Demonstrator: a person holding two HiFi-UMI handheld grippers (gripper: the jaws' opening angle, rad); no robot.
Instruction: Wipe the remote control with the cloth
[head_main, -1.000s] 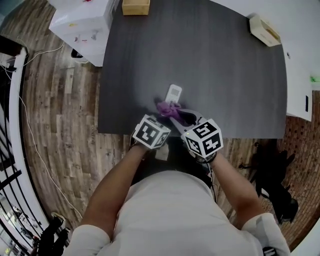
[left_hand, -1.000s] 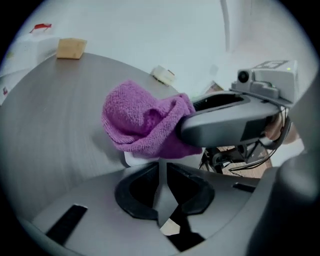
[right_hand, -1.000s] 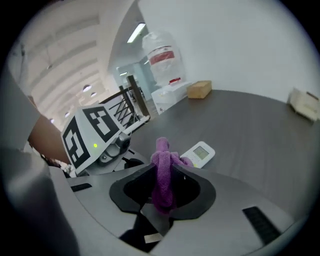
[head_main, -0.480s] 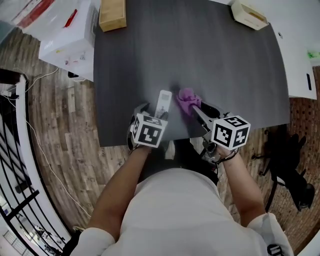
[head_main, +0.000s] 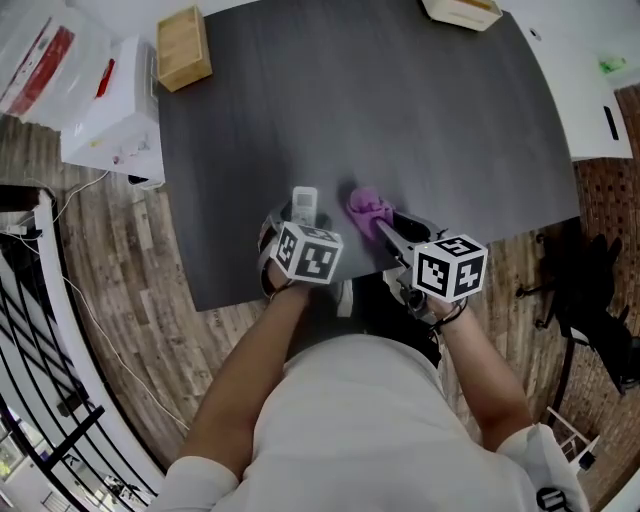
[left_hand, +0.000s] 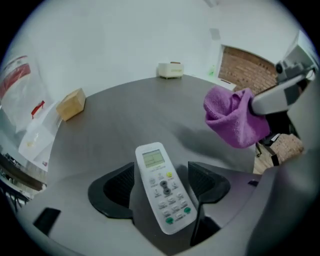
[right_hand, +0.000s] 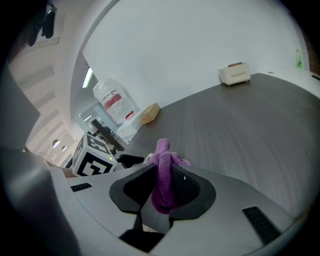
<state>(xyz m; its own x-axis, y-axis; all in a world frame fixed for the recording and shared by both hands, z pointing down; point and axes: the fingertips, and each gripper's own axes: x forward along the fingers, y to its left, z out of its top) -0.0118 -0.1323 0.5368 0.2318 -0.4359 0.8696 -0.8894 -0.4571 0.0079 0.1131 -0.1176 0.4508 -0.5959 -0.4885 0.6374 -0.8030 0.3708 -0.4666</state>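
Note:
A white remote control (left_hand: 162, 187) lies flat on the dark grey table (head_main: 400, 110), buttons up. My left gripper (left_hand: 160, 184) straddles it; its jaws have just been opening and stand open, with a gap on each side of the remote. In the head view the remote (head_main: 303, 203) shows just beyond the left marker cube (head_main: 308, 252). My right gripper (right_hand: 162, 186) is shut on a purple cloth (right_hand: 164, 172), held just right of the remote and apart from it. The cloth (head_main: 365, 208) bunches beyond the right jaws.
A wooden box (head_main: 183, 47) sits at the table's far left corner and a cream box (head_main: 462, 10) at the far edge. A white cabinet (head_main: 110, 110) and a plastic bag (head_main: 40, 60) stand off the table's left side. The near table edge runs under my hands.
The cloth was on the remote's near end a second ago; the right gripper has carried it off to the right. The left jaws have opened around the remote.

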